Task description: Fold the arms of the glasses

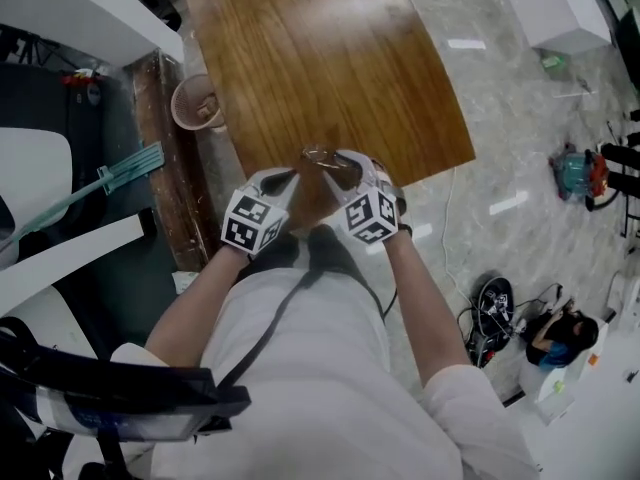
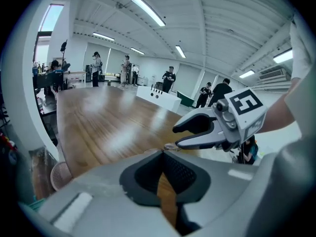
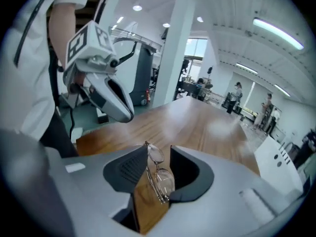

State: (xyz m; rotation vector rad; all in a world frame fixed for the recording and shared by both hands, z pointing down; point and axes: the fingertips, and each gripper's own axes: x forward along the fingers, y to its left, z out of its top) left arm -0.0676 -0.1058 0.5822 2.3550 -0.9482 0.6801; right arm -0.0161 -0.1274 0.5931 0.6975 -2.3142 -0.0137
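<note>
Thin metal-framed glasses [image 3: 160, 177] stand edgewise between the pads of my right gripper [image 3: 158, 154], one lens above the other, held above the near end of the wooden table [image 1: 320, 58]. In the head view the glasses [image 1: 320, 156] show as a small ring between the two grippers. My right gripper [image 1: 345, 158] is shut on them. My left gripper [image 1: 292, 176] hovers just to its left with its jaws pressed together and nothing between them [image 2: 162, 153]. The left gripper view shows the right gripper [image 2: 177, 136] close ahead; the right gripper view shows the left gripper [image 3: 127, 115] to the upper left.
A round wicker bin [image 1: 196, 102] stands on the floor left of the table, with a teal tool [image 1: 120, 178] beside it. Cables [image 1: 495, 308] and a crouching person [image 1: 560, 333] are on the floor at the right. Several people [image 2: 170, 78] stand beyond the table's far end.
</note>
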